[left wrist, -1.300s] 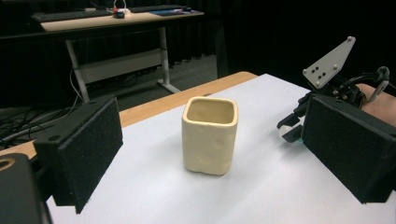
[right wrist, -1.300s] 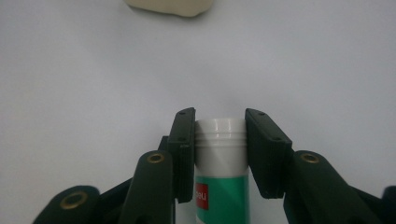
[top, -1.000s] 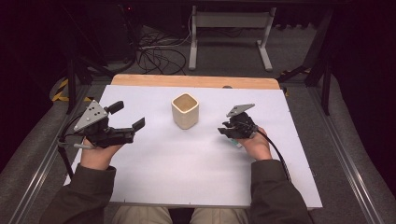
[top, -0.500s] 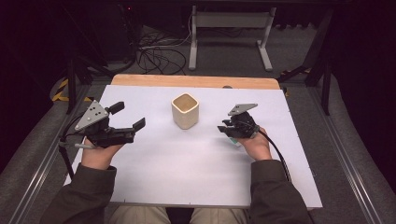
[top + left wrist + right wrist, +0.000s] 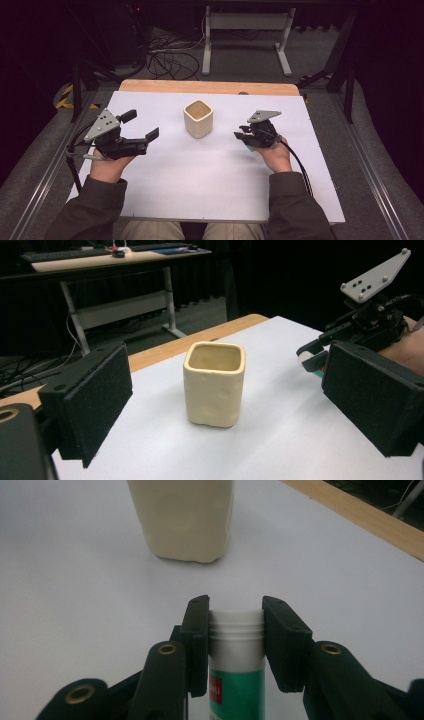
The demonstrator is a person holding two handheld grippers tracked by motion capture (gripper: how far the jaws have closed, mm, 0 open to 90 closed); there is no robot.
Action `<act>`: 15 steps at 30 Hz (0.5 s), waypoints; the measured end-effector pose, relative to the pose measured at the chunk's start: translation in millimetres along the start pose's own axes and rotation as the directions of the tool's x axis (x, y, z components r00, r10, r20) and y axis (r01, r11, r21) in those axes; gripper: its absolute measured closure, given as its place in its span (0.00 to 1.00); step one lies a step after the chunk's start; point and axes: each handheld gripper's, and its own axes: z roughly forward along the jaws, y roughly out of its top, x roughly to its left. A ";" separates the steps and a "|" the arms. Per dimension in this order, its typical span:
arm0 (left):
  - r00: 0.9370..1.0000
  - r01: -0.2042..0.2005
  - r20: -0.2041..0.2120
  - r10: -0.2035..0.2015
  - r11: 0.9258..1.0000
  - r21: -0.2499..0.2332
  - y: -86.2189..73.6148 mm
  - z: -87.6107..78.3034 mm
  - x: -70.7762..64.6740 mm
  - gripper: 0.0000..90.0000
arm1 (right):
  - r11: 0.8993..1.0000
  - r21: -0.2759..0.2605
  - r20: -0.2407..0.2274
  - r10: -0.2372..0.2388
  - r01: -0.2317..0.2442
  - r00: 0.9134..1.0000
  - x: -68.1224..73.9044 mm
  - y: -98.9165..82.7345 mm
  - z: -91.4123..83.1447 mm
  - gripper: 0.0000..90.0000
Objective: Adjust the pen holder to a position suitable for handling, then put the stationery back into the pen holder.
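Note:
A cream square cup (image 5: 198, 118) stands upright and empty on the white table sheet (image 5: 200, 175), between the two hands. My left gripper (image 5: 142, 126) is open to the left of the cup, nothing between its foam pads (image 5: 95, 400), and the cup (image 5: 214, 384) is ahead of it. My right gripper (image 5: 243, 136) sits to the cup's right, shut on a green and white tube (image 5: 236, 665) with a ribbed white cap. The tube points toward the cup (image 5: 183, 517). In the left gripper view the right gripper (image 5: 320, 352) shows with the tube's white end.
A wooden table edge (image 5: 210, 87) runs behind the white sheet. Beyond it are a desk frame (image 5: 245, 30) and cables on a dark floor (image 5: 165, 57). Metal rails flank the table on both sides.
The right hand has drifted slightly to the right with the tube. The left hand and the cup are unmoved.

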 end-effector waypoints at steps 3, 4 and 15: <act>1.000 -0.002 0.004 0.002 1.000 0.002 -0.8 1.6 -1.1 0.07 | 1.000 -0.016 0.004 0.002 -0.002 1.000 0.8 1.5 -2.9 0.73; 1.000 0.001 0.007 -0.001 1.000 0.005 -1.1 2.1 -1.9 0.07 | 1.000 -0.022 0.008 0.000 0.000 1.000 0.9 2.0 -3.8 0.73; 0.999 -0.013 0.044 0.013 1.000 0.009 -6.2 16.2 -13.0 0.08 | 0.993 -0.121 0.000 0.008 -0.008 1.000 4.6 7.8 -16.7 0.73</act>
